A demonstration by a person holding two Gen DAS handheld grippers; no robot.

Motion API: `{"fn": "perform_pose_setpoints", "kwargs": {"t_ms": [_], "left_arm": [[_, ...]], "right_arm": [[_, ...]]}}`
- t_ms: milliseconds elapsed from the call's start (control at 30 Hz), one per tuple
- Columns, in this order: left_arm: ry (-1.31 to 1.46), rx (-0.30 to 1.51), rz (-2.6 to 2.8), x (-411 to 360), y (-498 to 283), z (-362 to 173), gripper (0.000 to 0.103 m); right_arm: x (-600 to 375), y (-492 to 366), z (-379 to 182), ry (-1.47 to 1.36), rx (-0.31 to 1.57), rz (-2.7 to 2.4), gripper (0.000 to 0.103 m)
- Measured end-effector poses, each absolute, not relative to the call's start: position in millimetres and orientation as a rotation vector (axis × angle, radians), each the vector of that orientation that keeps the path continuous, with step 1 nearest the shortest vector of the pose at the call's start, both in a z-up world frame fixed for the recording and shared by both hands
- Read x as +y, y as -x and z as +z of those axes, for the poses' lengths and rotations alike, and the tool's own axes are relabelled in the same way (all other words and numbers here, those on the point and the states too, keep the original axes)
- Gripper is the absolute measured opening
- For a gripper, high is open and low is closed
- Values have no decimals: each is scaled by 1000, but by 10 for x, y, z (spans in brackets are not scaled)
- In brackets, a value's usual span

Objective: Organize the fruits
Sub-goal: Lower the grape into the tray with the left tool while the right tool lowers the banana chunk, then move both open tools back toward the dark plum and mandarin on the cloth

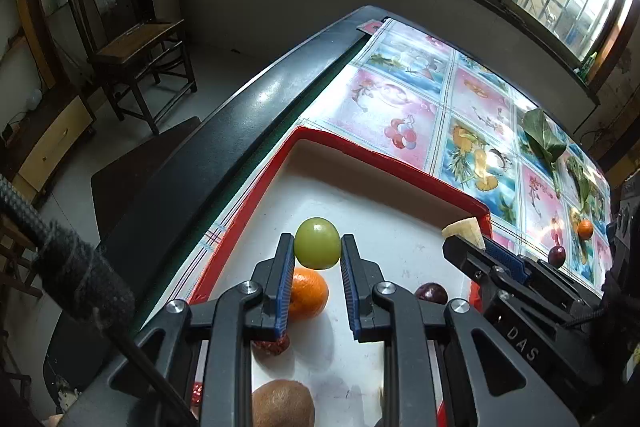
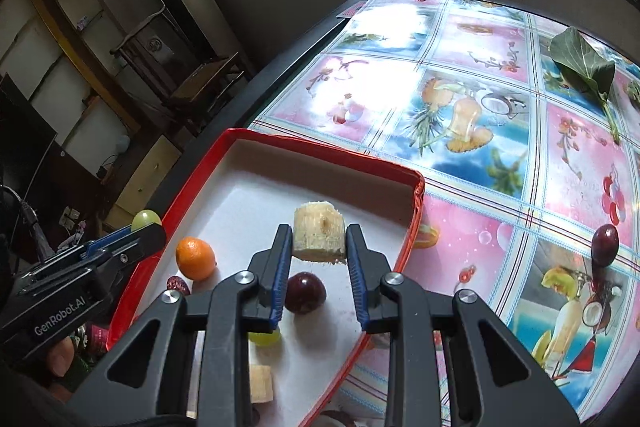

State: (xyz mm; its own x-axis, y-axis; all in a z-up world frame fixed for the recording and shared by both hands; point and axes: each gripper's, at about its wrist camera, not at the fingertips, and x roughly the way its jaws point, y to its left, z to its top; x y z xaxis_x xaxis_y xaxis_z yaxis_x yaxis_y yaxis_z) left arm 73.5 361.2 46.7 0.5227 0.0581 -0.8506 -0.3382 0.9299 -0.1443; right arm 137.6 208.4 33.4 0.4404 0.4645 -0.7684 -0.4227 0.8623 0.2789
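Now both tools hover over the red-rimmed tray (image 2: 416, 211) at the tabletop's (image 2: 460, 39) left edge: the left hand-held gripper (image 1: 317, 247) pinches a green grape (image 1: 317, 243), the right hand-held gripper (image 2: 319, 243) pinches a banana chunk (image 2: 319, 237), ready to join the orange (image 2: 195, 257) there.

The left gripper (image 1: 317, 247) clamps a green grape (image 1: 317, 243) between its jaw tips above the red-rimmed tray (image 1: 362, 151), with an orange (image 1: 307, 293) just below the left jaw, a dark plum (image 1: 431, 293) right of the right jaw, and a kiwi (image 1: 282, 403) nearest the camera.
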Motion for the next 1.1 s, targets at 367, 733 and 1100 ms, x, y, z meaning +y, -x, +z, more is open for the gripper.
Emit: {"fn": "perform_pose_setpoints", "kwargs": {"t_ms": [367,733,1100], "left_arm": [[280,1136,277,3614,-1047,47,22],[301,1154,290,3662,-1019,83,39],[305,1077,276,3477,-805,362,52]], "right_arm": [[2293,-1509,71,75,1006,529,29],[2294,-1508,75,79,1008,544,34],[1728,-1255,348,-33,947,515,40]]}}
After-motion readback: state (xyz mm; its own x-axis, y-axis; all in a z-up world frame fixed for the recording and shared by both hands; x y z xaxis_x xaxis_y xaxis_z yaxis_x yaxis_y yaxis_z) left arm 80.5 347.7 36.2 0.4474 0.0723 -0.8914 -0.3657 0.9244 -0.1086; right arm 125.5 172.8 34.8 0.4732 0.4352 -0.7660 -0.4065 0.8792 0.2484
